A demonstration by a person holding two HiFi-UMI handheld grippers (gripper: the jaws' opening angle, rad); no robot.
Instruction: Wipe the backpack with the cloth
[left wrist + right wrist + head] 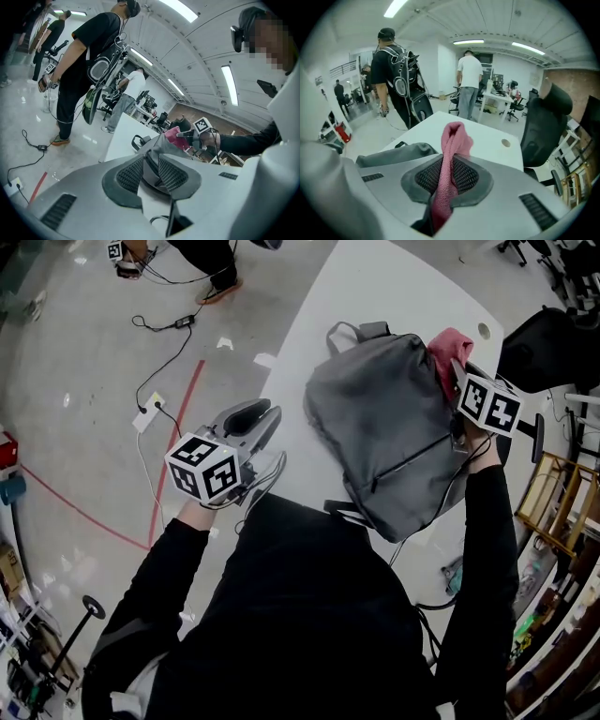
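The backpack (394,427) fills the right of the table (375,277); the left is bare, and a black chair (542,345) crowds the right edge

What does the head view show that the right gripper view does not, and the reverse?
Only the head view: the left gripper, apart from the backpack, and the backpack's whole front. Only the right gripper view: the jaws of the right gripper shut on the pink cloth, and a person in a white shirt. Both: backpack, cloth, white table.

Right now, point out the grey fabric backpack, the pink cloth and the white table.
grey fabric backpack (389,427), head view, middle of its front panel.
pink cloth (449,154), right gripper view, fold pinched between the jaws.
white table (375,287), head view, bare top.
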